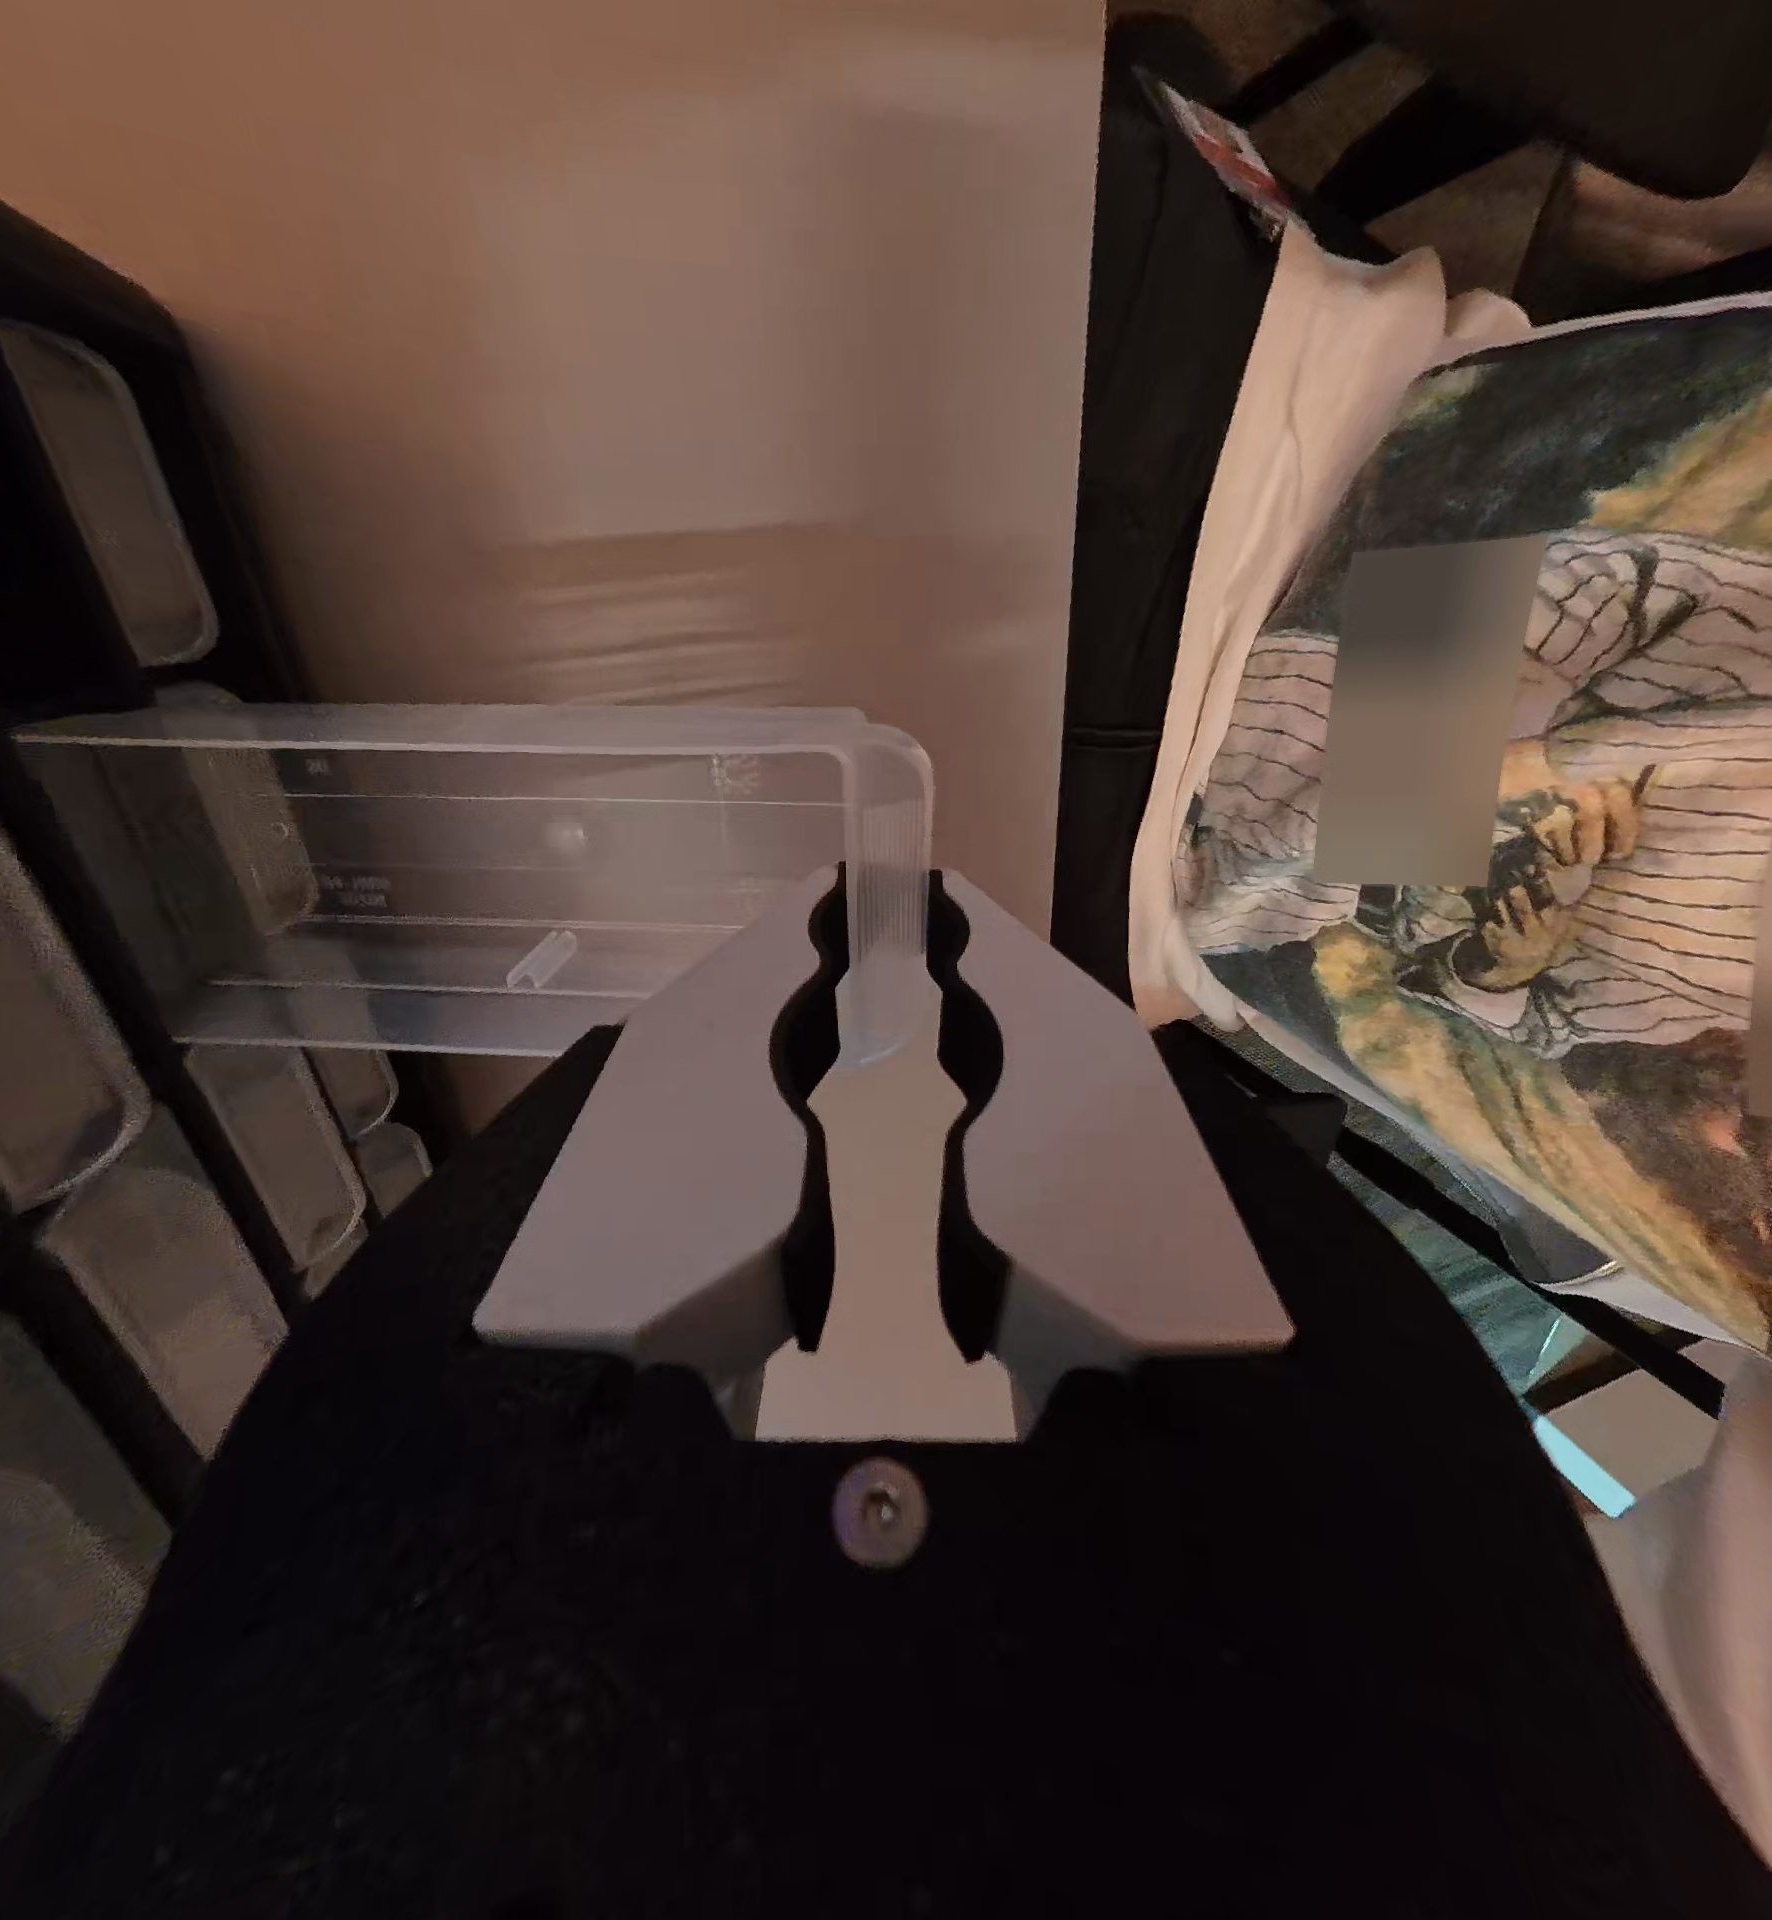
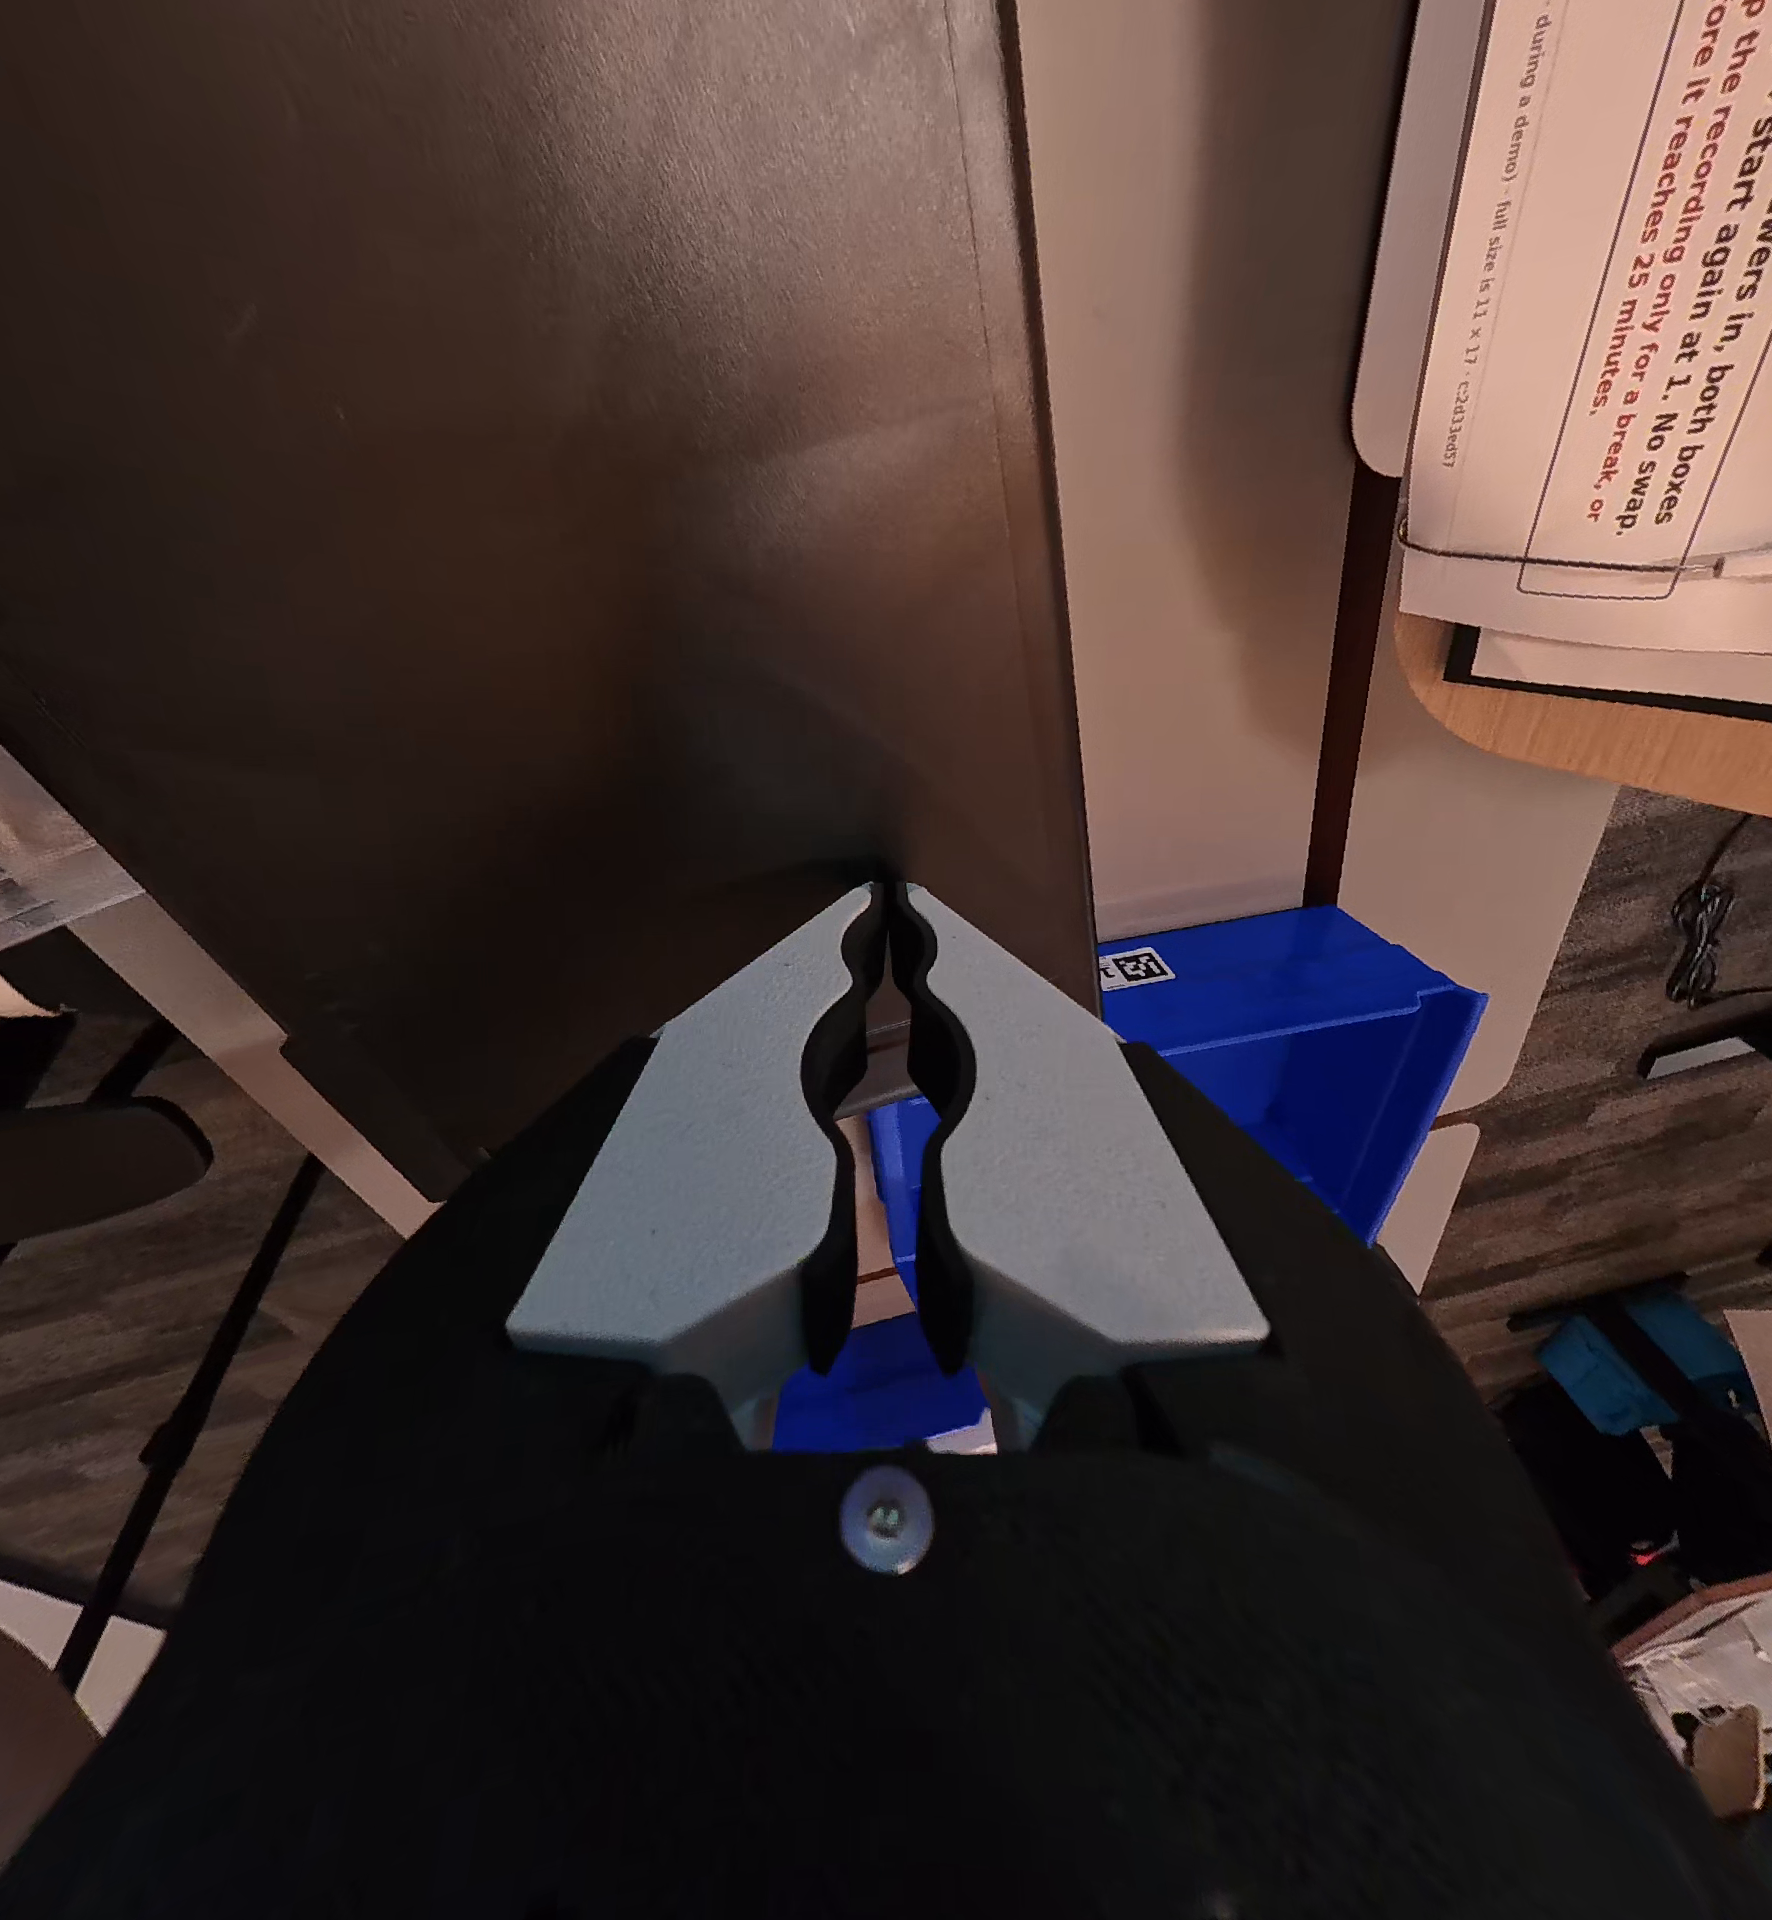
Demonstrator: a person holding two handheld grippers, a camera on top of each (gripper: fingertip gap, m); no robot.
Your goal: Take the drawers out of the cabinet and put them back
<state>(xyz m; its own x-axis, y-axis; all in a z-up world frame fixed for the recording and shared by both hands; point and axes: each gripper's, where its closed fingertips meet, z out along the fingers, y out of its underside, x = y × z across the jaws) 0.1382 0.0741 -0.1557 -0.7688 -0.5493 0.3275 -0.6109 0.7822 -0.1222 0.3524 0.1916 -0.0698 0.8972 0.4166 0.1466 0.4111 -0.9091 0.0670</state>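
Observation:
In the left wrist view, my left gripper (image 1: 884,883) is shut on the ribbed front tab of a clear plastic drawer (image 1: 466,862). The drawer sticks far out of the black cabinet (image 1: 82,436) at the left, its back end still at the cabinet face. Other clear drawers (image 1: 20,987) sit closed in the cabinet around it. In the right wrist view, my right gripper (image 2: 886,891) is shut and empty, its tips pressed against the dark side wall of the cabinet (image 2: 497,468).
A person in a white printed shirt (image 1: 1484,831) is close on the right of the left wrist view. A blue bin (image 2: 1277,1060) stands beyond the cabinet. A printed sheet (image 2: 1609,312) lies on a wooden table edge. A pale wall (image 1: 653,364) is behind.

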